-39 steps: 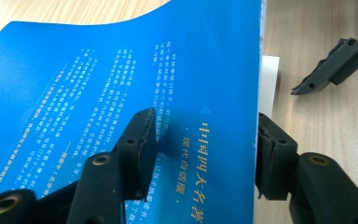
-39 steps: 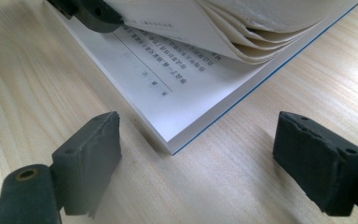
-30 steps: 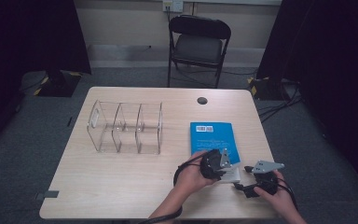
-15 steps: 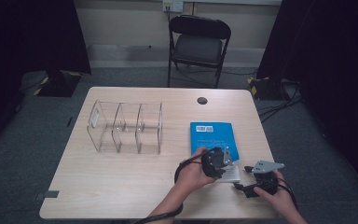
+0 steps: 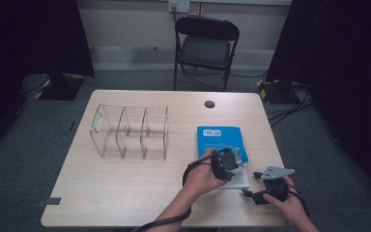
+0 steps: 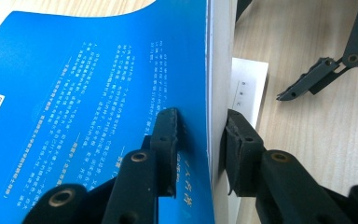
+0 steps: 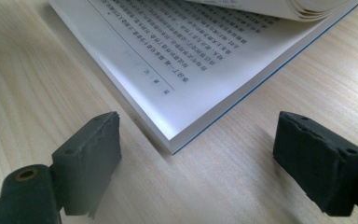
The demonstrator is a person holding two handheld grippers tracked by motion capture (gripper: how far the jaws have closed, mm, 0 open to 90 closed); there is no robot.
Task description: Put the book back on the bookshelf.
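A blue paperback book (image 5: 217,137) lies on the wooden table (image 5: 125,193) at the right. My left gripper (image 5: 232,160) sits at the book's near end. In the left gripper view its jaws have just been closing, and the left gripper (image 6: 200,140) is shut on the blue cover (image 6: 74,116) and a wad of white pages, raised on edge. My right gripper (image 5: 252,189) rests near the table's front right. In the right gripper view it (image 7: 196,154) stands open, its pads either side of the corner of the open book's printed pages (image 7: 191,60), apart from them.
A clear acrylic divider rack (image 5: 130,130) stands at the table's left middle. A small black round disc (image 5: 209,104) lies near the far edge. A black folding chair (image 5: 205,43) stands behind the table. Bare wood stretches along the front left.
The left gripper has shifted slightly up the table onto the book's near end and closed on its cover and pages. The right gripper has kept still.
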